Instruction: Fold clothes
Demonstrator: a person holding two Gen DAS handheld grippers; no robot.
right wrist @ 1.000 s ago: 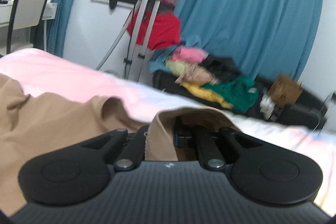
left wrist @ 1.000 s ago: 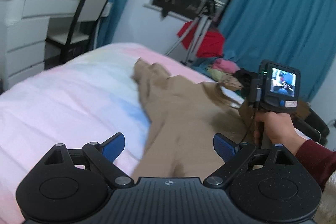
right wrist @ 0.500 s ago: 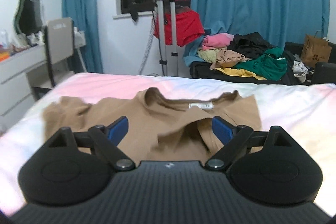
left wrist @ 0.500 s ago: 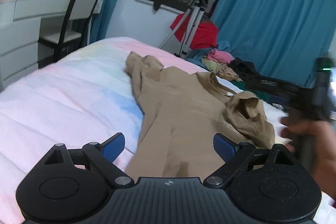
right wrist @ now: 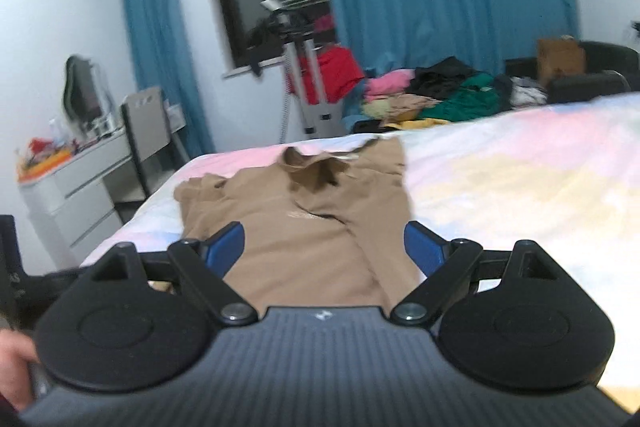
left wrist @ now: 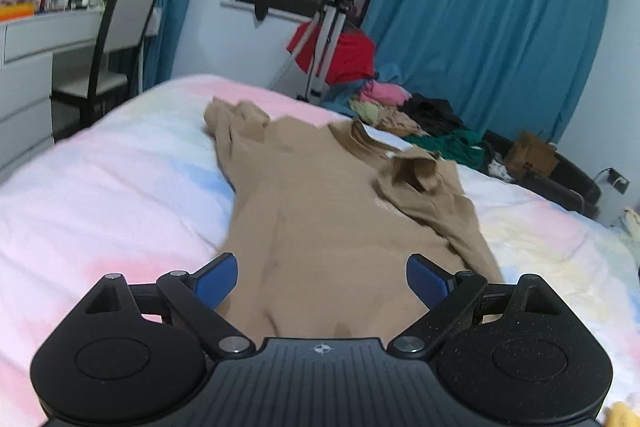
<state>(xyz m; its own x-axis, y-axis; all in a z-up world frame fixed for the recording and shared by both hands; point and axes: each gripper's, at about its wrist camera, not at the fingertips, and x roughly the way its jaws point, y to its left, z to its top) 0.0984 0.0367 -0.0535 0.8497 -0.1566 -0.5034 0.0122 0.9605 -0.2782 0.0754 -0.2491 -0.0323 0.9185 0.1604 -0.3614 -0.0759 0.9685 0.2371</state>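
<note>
Both claws, left (left wrist: 322,283) and right (right wrist: 324,251), spread and empty over the shirt (left wrist: 332,219) on the bed (left wrist: 112,187); 1 sleeve (left wrist: 424,187) folded, next grab the other.

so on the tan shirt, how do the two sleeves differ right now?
The near-side sleeve is folded in over the tan shirt, its cuff opening standing up and showing. The far-side sleeve is not folded in: it lies bunched and crumpled at the shirt's outer edge, on the bed. Both are the same tan cloth, and neither is gripped by a tool.
</note>
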